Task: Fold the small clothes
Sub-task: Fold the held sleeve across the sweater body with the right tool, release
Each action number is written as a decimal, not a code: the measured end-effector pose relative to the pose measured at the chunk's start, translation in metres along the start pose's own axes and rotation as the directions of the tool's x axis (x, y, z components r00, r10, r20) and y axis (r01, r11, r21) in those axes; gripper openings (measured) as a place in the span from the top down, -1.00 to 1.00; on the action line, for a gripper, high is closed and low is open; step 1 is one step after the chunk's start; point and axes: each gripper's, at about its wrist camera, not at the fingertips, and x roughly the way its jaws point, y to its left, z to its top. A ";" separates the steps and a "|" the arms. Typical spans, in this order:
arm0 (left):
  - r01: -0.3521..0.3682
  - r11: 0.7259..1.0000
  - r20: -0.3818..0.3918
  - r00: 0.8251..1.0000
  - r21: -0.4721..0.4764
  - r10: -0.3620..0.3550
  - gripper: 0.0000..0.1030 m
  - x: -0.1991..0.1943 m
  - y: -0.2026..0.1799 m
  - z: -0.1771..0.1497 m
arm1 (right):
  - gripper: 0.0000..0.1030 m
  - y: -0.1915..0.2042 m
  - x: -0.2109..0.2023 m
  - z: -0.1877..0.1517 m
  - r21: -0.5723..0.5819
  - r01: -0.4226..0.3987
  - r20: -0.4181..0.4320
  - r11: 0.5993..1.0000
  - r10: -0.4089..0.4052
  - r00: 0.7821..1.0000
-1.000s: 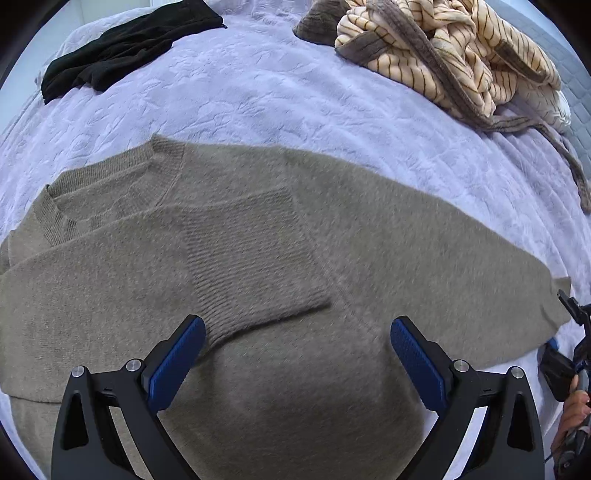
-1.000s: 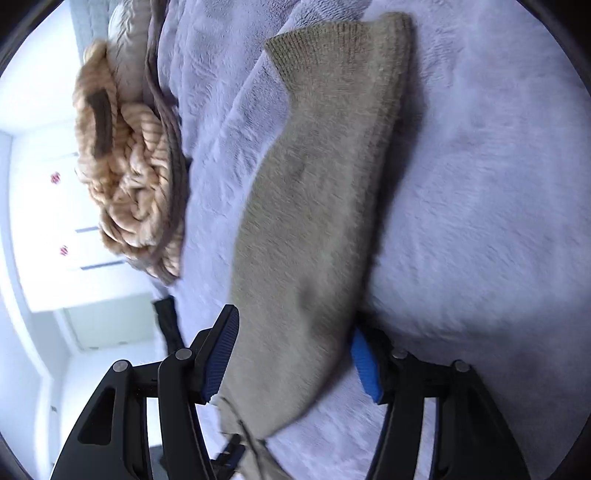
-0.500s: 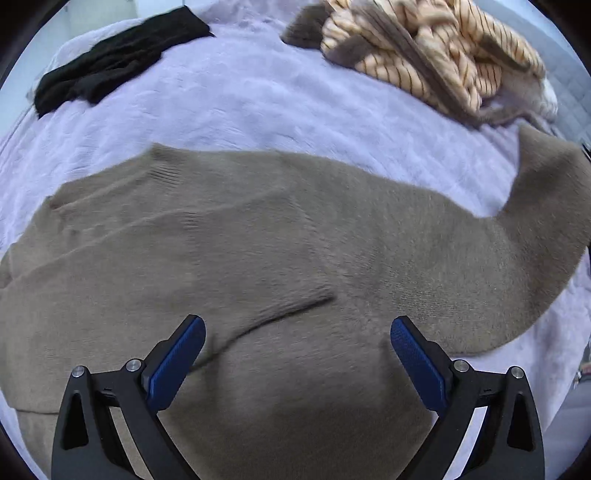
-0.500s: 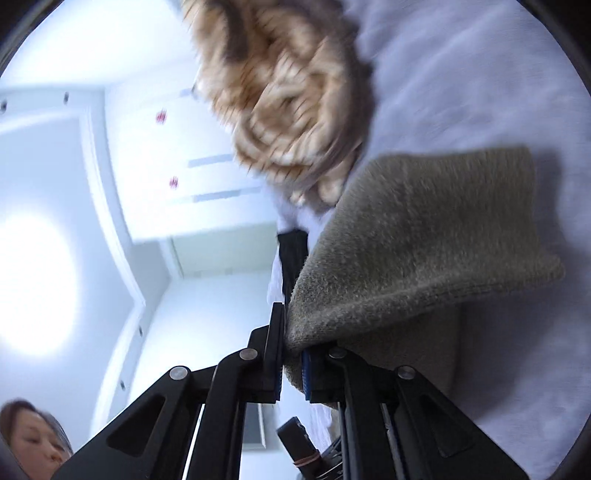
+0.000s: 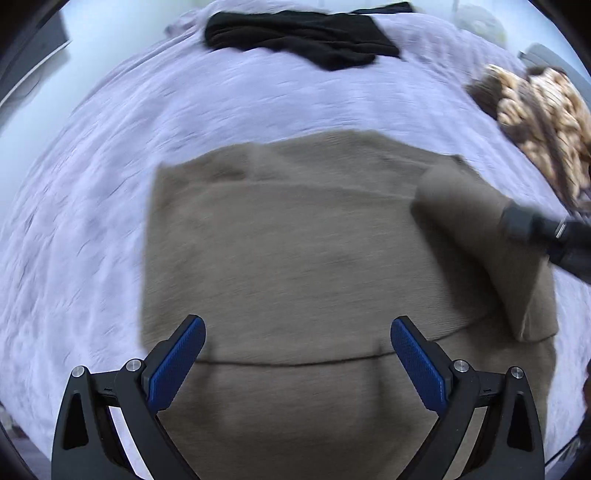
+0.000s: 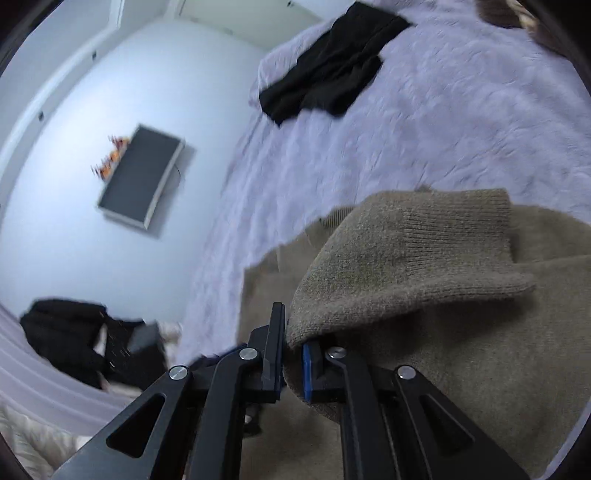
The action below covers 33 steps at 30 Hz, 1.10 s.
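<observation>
An olive-brown knit sweater (image 5: 288,258) lies flat on the lilac bedspread (image 5: 92,184). One sleeve lies folded across its front. My left gripper (image 5: 297,354) is open and empty, hovering over the sweater's lower part. My right gripper (image 6: 293,354) is shut on the other sleeve (image 6: 406,266) near its ribbed cuff and holds it over the sweater's body. In the left wrist view this sleeve (image 5: 480,236) shows at the right, lifted and crossing inward, with the right gripper's dark body (image 5: 546,236) behind it.
A black garment (image 5: 303,33) lies at the far side of the bed, also in the right wrist view (image 6: 328,62). A striped tan garment (image 5: 546,122) is heaped at the right. A dark wall screen (image 6: 142,181) and dark clothes (image 6: 74,336) lie beyond the bed's edge.
My right gripper shut on the sleeve, lifted it and carried it inward over the sweater's body. My left gripper stayed open while its view swung left across the bed.
</observation>
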 end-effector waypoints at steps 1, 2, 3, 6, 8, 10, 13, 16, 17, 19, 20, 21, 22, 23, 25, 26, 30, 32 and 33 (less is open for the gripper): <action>-0.011 1.000 -0.012 1.000 -0.012 0.011 -0.95 0.004 0.009 -0.003 | 0.76 0.004 0.015 -0.003 -0.027 0.065 -0.034 0.998 -0.066 0.997; -0.018 1.000 -0.024 1.000 -0.020 0.017 -0.96 0.008 0.017 -0.006 | 0.76 0.007 0.031 -0.008 -0.041 0.131 -0.072 0.991 -0.133 0.988; -0.016 1.000 -0.042 0.999 -0.027 0.015 -0.96 0.012 0.025 -0.010 | 0.76 0.004 0.038 -0.013 -0.030 0.168 -0.095 0.985 -0.170 0.981; 0.004 0.998 -0.085 0.996 -0.055 -0.009 -0.96 0.022 0.043 -0.020 | -0.04 -0.014 0.036 -0.020 0.127 0.148 -0.084 0.981 -0.138 0.987; 0.022 0.997 -0.089 0.996 -0.071 -0.028 -0.96 0.023 0.048 -0.026 | -0.27 -0.036 0.020 -0.012 0.279 0.076 0.004 0.957 -0.080 0.997; 0.032 0.997 -0.081 0.996 -0.075 -0.038 -0.96 0.020 0.050 -0.029 | -0.26 -0.060 0.011 -0.007 0.428 -0.002 0.083 0.904 -0.037 0.996; 0.055 0.995 -0.070 0.996 -0.081 -0.061 -0.96 0.012 0.055 -0.035 | 0.87 -0.077 0.011 0.004 0.553 -0.081 0.151 0.829 -0.003 0.989; 0.072 0.993 -0.059 0.995 -0.094 -0.078 -0.96 -0.001 0.069 -0.042 | 0.87 -0.026 0.017 0.027 0.315 -0.001 0.142 0.949 -0.046 0.989; 0.077 0.992 -0.059 0.995 -0.098 -0.083 -0.96 -0.003 0.074 -0.046 | 0.87 -0.003 0.021 0.033 0.191 0.030 0.121 0.981 -0.054 0.991; 0.073 0.992 -0.066 0.995 -0.101 -0.080 -0.96 -0.006 0.080 -0.054 | 0.87 0.053 0.048 0.032 -0.096 0.137 0.044 0.986 -0.133 0.990; 0.069 0.992 -0.072 0.994 -0.101 -0.077 -0.96 -0.008 0.082 -0.057 | 0.87 0.074 0.064 0.024 -0.217 0.181 0.010 0.959 -0.184 0.983; 0.063 0.993 -0.079 0.994 -0.103 -0.072 -0.96 -0.009 0.085 -0.061 | 0.86 0.094 0.088 0.014 -0.351 0.222 -0.036 0.909 -0.250 0.968; 0.056 0.993 -0.087 0.994 -0.108 -0.066 -0.96 -0.010 0.089 -0.065 | 0.82 0.101 0.101 0.003 -0.416 0.236 -0.066 0.878 -0.288 0.955; 0.053 0.992 -0.091 0.994 -0.115 -0.064 -0.96 -0.011 0.093 -0.070 | 0.81 0.107 0.120 -0.008 -0.480 0.240 -0.108 0.844 -0.328 0.938; 0.051 0.990 -0.099 0.993 -0.133 -0.064 -0.96 -0.014 0.102 -0.080 | 0.75 0.104 0.142 -0.025 -0.543 0.271 -0.151 0.795 -0.410 0.899; 0.049 0.989 -0.101 0.993 -0.138 -0.063 -0.96 -0.015 0.105 -0.083 | 0.68 0.106 0.148 -0.030 -0.562 0.285 -0.151 0.777 -0.435 0.887; 0.055 0.988 -0.098 0.993 -0.147 -0.070 -0.96 -0.023 0.118 -0.094 | -0.25 0.109 0.133 -0.035 -0.512 0.239 -0.181 0.825 -0.375 0.909; 0.073 0.985 -0.086 0.993 -0.155 -0.087 -0.96 -0.031 0.121 -0.093 | -0.24 0.101 0.109 -0.046 -0.432 0.211 -0.207 0.877 -0.324 0.923; 0.085 0.984 -0.074 0.992 -0.156 -0.098 -0.96 -0.036 0.121 -0.089 | -0.24 0.096 0.097 -0.054 -0.389 0.210 -0.207 0.897 -0.307 0.929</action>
